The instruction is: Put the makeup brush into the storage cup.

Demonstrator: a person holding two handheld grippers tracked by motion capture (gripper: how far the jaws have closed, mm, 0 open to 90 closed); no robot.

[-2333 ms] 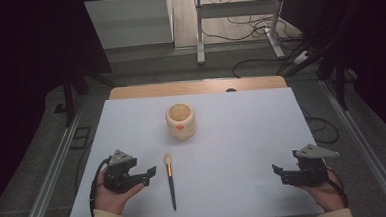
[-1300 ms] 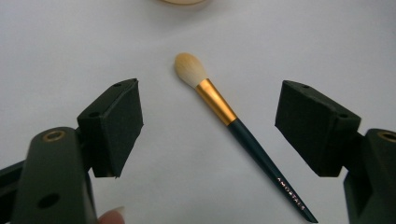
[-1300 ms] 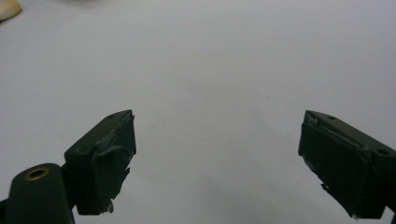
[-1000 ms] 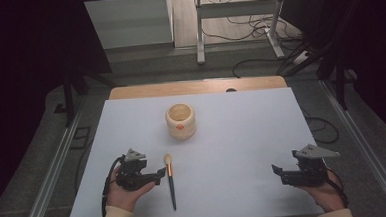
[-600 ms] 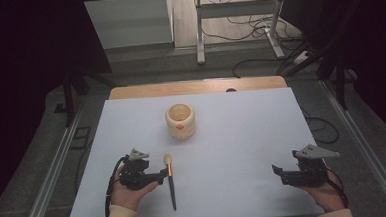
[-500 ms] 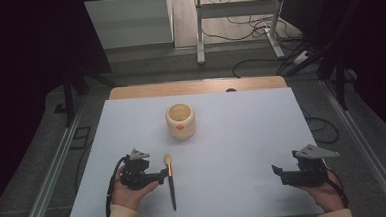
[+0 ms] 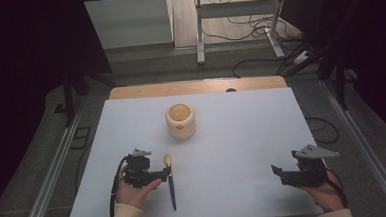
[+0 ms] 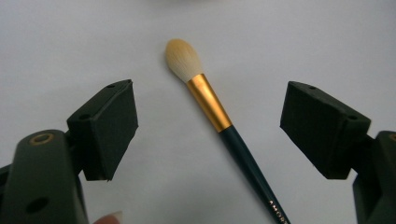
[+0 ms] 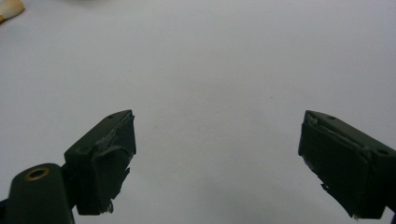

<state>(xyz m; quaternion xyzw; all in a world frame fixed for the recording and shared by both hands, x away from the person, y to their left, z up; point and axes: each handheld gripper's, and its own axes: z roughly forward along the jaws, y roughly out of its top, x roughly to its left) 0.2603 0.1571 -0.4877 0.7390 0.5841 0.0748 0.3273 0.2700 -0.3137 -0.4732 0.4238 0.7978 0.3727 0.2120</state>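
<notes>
straddling brush | left gripper fingers apart | handle end cut off

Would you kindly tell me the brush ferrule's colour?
Gold, on the brush; clearest in the left gripper view.

L gripper low over table at front left, held in L hand, jaws pointing right, wide apart, just been opening, pads touching nothing. R gripper at front right in R hand, jaws apart, pointing left.
</notes>
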